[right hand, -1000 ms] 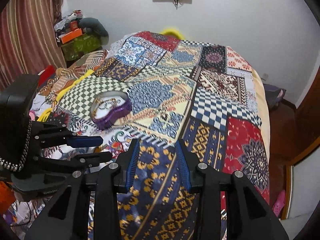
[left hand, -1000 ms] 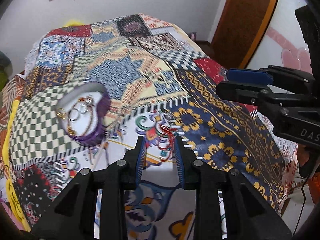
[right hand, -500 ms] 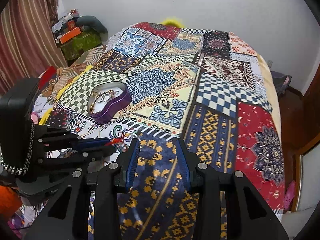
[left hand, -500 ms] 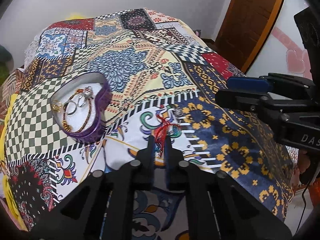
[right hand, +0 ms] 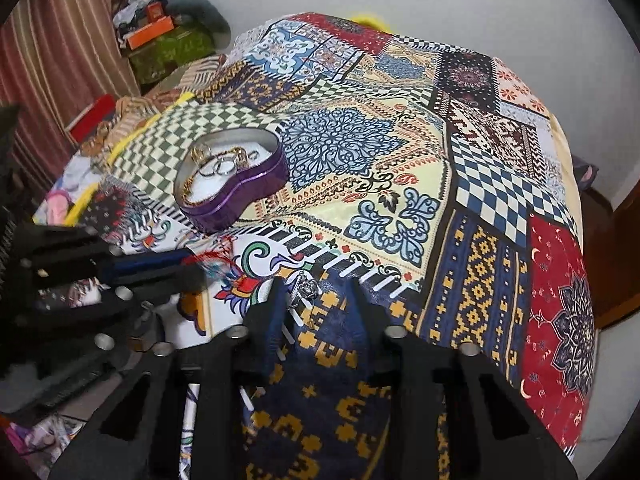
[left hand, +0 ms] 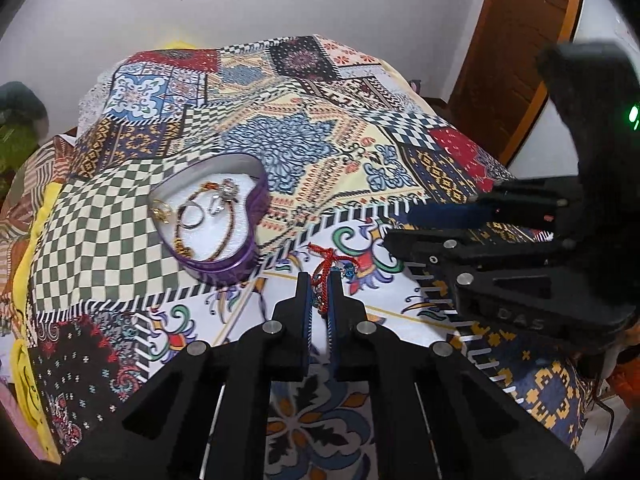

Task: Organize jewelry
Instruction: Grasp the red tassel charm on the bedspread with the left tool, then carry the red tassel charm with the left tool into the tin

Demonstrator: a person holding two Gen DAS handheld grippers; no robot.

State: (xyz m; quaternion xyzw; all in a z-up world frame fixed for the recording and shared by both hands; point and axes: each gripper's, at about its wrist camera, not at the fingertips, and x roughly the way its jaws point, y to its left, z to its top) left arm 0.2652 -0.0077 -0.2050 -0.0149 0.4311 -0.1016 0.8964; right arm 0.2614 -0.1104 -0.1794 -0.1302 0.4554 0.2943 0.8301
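Note:
A purple heart-shaped jewelry box (left hand: pixel 240 258) (right hand: pixel 240 196) sits open on the patterned bedspread (left hand: pixel 304 148), with rings and a gold chain on its white lining. My left gripper (left hand: pixel 319 280) is shut on a red thread bracelet (left hand: pixel 326 264), held just above the cloth, right of the box. It also shows in the right wrist view (right hand: pixel 208 258). My right gripper (right hand: pixel 316 292) is open, low over the cloth, with a small silver ring (right hand: pixel 306 289) lying between its fingertips. The right gripper also appears at the right of the left wrist view (left hand: pixel 424 224).
The bedspread (right hand: pixel 400 160) covers a bed. A wooden door (left hand: pixel 520 40) stands at the far right. Striped curtains (right hand: pixel 52 60) and a cluttered pile of boxes and bags (right hand: pixel 168 36) are at the far left. The bed's edge drops off to the right.
My left gripper closed on the red bracelet and lifted it slightly. My right gripper dropped lower and forward, so the silver ring now lies between its open fingers.

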